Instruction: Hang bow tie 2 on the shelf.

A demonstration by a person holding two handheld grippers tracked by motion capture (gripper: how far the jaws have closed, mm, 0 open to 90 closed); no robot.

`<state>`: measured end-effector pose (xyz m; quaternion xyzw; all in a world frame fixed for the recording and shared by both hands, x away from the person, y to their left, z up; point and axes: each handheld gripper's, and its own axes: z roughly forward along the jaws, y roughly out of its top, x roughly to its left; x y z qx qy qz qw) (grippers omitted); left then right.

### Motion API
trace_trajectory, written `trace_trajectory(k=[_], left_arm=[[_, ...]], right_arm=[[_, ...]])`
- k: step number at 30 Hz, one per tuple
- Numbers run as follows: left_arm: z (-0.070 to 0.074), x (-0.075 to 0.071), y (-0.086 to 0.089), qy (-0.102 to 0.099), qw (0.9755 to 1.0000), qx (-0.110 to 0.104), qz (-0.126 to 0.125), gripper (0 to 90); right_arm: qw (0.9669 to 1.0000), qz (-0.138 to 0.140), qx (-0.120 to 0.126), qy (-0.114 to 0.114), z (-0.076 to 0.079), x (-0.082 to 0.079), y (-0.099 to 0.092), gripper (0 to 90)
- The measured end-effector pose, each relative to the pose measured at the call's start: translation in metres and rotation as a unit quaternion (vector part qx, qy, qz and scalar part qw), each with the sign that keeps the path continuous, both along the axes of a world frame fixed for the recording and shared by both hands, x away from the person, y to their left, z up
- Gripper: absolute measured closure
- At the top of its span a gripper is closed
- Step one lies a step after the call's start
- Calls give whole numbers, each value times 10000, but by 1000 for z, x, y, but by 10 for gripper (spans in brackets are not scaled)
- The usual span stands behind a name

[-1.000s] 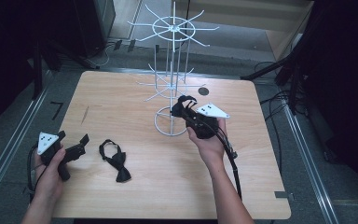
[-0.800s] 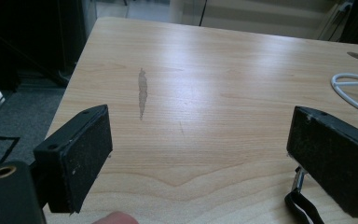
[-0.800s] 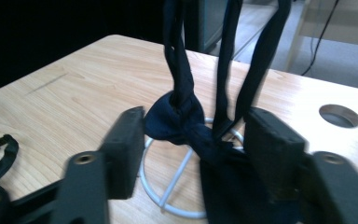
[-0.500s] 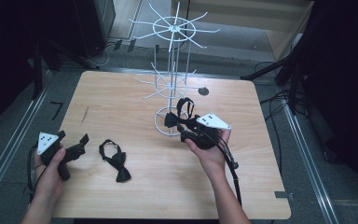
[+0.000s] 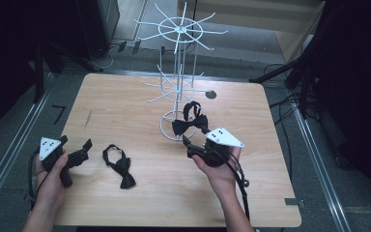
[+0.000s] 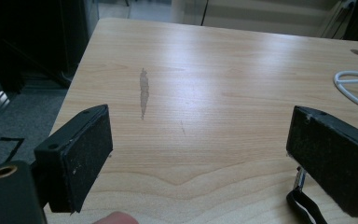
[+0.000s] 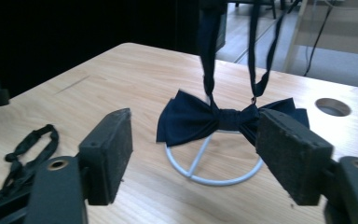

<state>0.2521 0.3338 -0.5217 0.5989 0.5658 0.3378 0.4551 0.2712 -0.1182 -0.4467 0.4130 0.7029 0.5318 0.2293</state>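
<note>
There are two bow ties. One bow tie (image 5: 189,124) hangs by its strap on the white wire rack (image 5: 176,82), low down, just above the rack's round ring foot. In the right gripper view this hanging bow tie (image 7: 219,119) looks dark blue, and its strap goes up out of the top of the picture. The other bow tie (image 5: 120,166) lies flat on the bench (image 5: 251,193), near the front edge and toward the left side. It is black and its strap is curled in a loop.

There is one rack. It stands in the middle of the bench, a bit toward the far edge. It has a thin pole and many thin arms that stick out like spokes.

There are two grippers, one in each hand. The right gripper (image 5: 189,145) is just in front of the hanging bow tie and points at it. Its jaws have just been opening and then closing a little, and now they stand wide with nothing between them. The bow tie hangs free, a little way past the jaws, and does not touch them.

The left gripper (image 5: 83,147) is near the front left corner of the bench. Its jaws stand wide too and hold nothing. The lying bow tie is just to its right.

There is one small dark round hole (image 5: 211,94) in the bench, near the far edge, behind the rack.
</note>
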Motion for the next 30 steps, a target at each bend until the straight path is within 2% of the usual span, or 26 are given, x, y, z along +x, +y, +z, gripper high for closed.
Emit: trace_trajectory(k=[6, 11, 24, 30], left_arm=[[0, 0, 0, 12, 10000, -7, -5, 72], [0, 0, 1, 24, 10000, -15, -19, 73], [0, 0, 1, 28, 10000, -26, -23, 73], [0, 0, 1, 27, 10000, -24, -36, 73]], right_arm=[[9996, 287, 0, -13, -3, -9, 15, 338], [9988, 483, 25, 95, -10, -14, 28, 365], [9958, 838, 12, 365, -25, -18, 65, 409], [9941, 997, -40, 417, -29, -20, 80, 415]])
